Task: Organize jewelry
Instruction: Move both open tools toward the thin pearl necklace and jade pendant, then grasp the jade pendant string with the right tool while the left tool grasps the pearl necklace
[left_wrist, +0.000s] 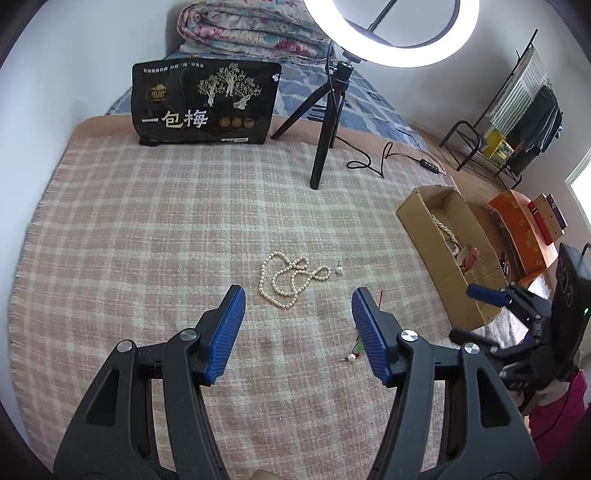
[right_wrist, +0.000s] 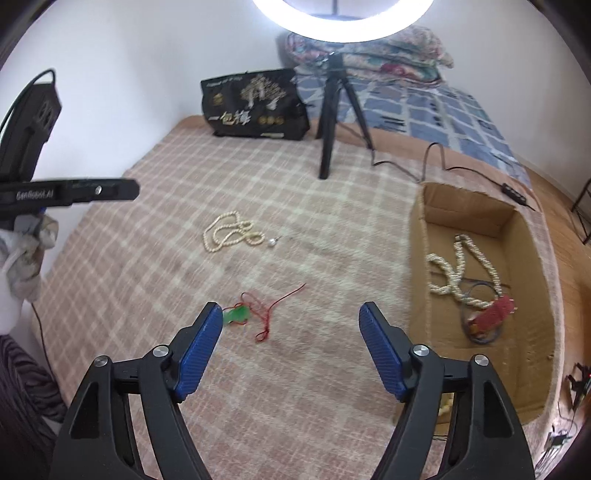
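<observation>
A loose pearl necklace (left_wrist: 291, 280) lies on the checked blanket just beyond my left gripper (left_wrist: 299, 306), which is open with nothing between its fingers. A small pearl earring (left_wrist: 338, 270) sits right of the necklace. In the right wrist view, a green pendant on a red string (right_wrist: 240, 315) lies by the left fingertip of my right gripper (right_wrist: 291, 317), open and empty above the blanket. The pearl necklace (right_wrist: 231, 232) and earring (right_wrist: 272, 242) lie farther off. An open cardboard box (right_wrist: 417, 258) on the right holds a braided pearl necklace (right_wrist: 454, 273) and a red piece (right_wrist: 493, 314).
A ring light on a black tripod (left_wrist: 325, 122) stands at the back, its cable (left_wrist: 373, 162) trailing right. A black snack bag (left_wrist: 205, 103) leans behind the blanket, with a folded quilt (left_wrist: 251, 29) beyond. An orange box (left_wrist: 517, 225) sits past the cardboard box (left_wrist: 428, 251).
</observation>
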